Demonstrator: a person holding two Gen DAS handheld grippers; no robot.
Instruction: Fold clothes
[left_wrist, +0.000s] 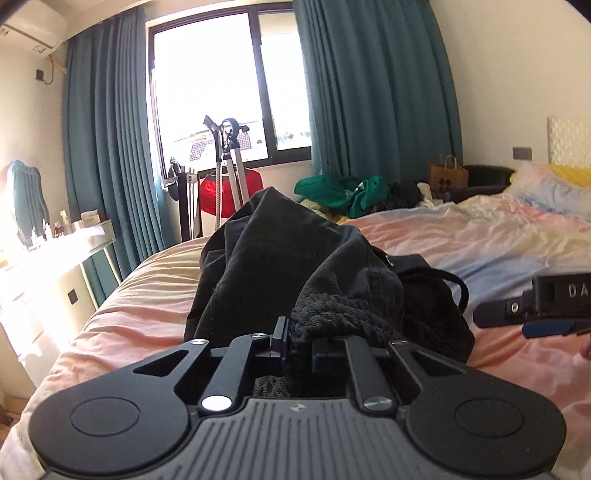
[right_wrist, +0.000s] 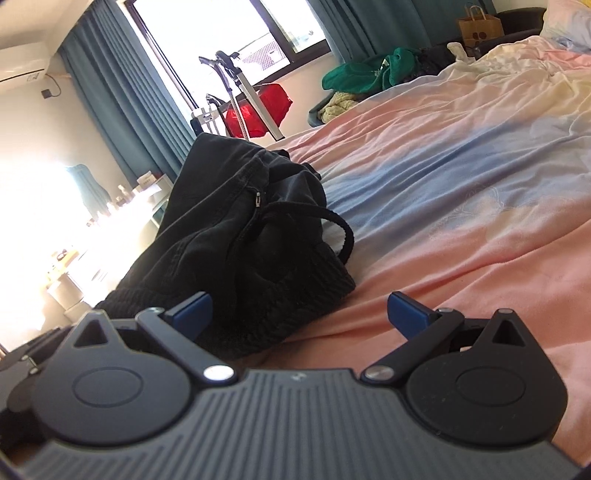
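At the bottom centre of the left wrist view my left gripper (left_wrist: 299, 345) has its jaws pinched nearly together on the ribbed hem of the black garment (left_wrist: 280, 269), fabric bunched between the blue pads and spilling back into the gripper's throat. The garment rises from there in a crumpled heap through the middle of the frame, lying on the pink and blue bedsheet (left_wrist: 480, 240). A black drawstring (left_wrist: 456, 284) loops out to its right side. At the right edge of that frame my right gripper (left_wrist: 535, 321) pokes in from the side, apart from the cloth. In the right wrist view the right gripper (right_wrist: 299, 314) sits at the bottom with jaws spread wide and nothing between them; its left blue pad (right_wrist: 194, 312) is just beside or touching the ribbed hem, can't tell which, the right pad over bare sheet. Garment (right_wrist: 240, 236) fills centre left there, small zipper pull (right_wrist: 258, 199) on it, drawstring (right_wrist: 343, 232) looping right. Upper part of both frames: teal curtains (left_wrist: 369, 92), window (left_wrist: 210, 81), a pile of green clothes (left_wrist: 347, 192) at the far edge of the bed, brown paper bag (left_wrist: 447, 173), pillow (left_wrist: 550, 188) upper right.
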